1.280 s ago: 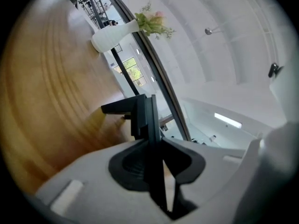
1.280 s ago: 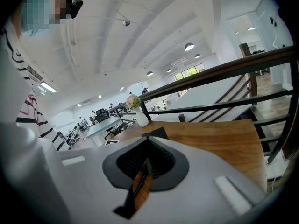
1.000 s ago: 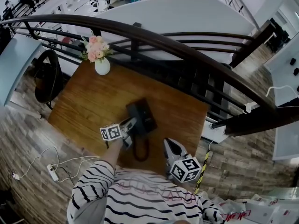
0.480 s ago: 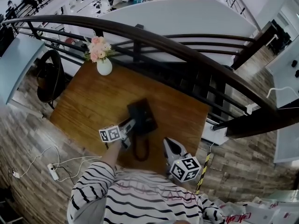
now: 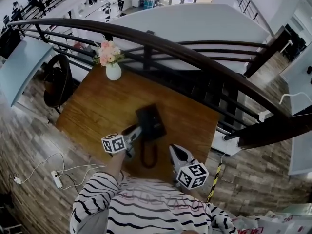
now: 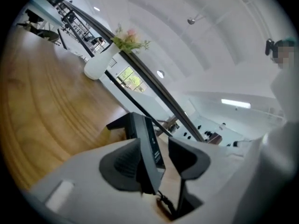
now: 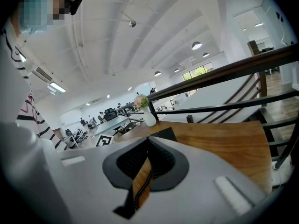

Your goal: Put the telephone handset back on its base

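Telephone handset sits at the left side of its black base on a wooden table against a curved railing above an open office, with a flower vase at the far corner. I record its long axis running away from me toward the railing. My left gripper reaches in low, jaws opening, with the handset between them and the right pad clear; my right gripper hangs nearby, closed on nothing.
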A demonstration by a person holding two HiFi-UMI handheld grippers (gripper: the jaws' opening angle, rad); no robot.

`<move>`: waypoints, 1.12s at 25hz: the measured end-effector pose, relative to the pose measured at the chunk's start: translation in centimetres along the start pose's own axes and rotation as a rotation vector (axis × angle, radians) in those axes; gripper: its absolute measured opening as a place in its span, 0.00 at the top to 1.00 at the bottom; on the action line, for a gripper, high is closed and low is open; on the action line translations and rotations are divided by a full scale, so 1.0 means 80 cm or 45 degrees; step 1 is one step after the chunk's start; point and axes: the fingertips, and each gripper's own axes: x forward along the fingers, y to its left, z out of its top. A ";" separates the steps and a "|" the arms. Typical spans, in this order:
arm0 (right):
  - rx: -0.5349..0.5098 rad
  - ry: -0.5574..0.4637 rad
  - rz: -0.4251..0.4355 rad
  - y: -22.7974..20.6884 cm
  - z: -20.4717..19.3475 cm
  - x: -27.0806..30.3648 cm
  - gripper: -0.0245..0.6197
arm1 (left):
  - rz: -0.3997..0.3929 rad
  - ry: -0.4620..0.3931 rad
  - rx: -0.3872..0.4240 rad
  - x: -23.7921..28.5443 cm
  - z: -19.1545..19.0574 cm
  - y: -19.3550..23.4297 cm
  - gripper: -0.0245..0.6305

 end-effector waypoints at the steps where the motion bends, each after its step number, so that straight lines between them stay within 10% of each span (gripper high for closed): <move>1: -0.005 0.002 0.010 0.002 0.000 -0.001 0.96 | -0.002 -0.009 0.026 -0.004 0.003 -0.008 0.68; 13: -0.073 0.016 0.128 0.031 -0.011 -0.024 0.96 | 0.005 -0.135 0.300 -0.073 0.013 -0.108 0.95; 28: -0.144 0.049 0.282 0.032 -0.033 -0.080 0.96 | 0.097 -0.281 0.442 -0.135 -0.032 -0.214 0.96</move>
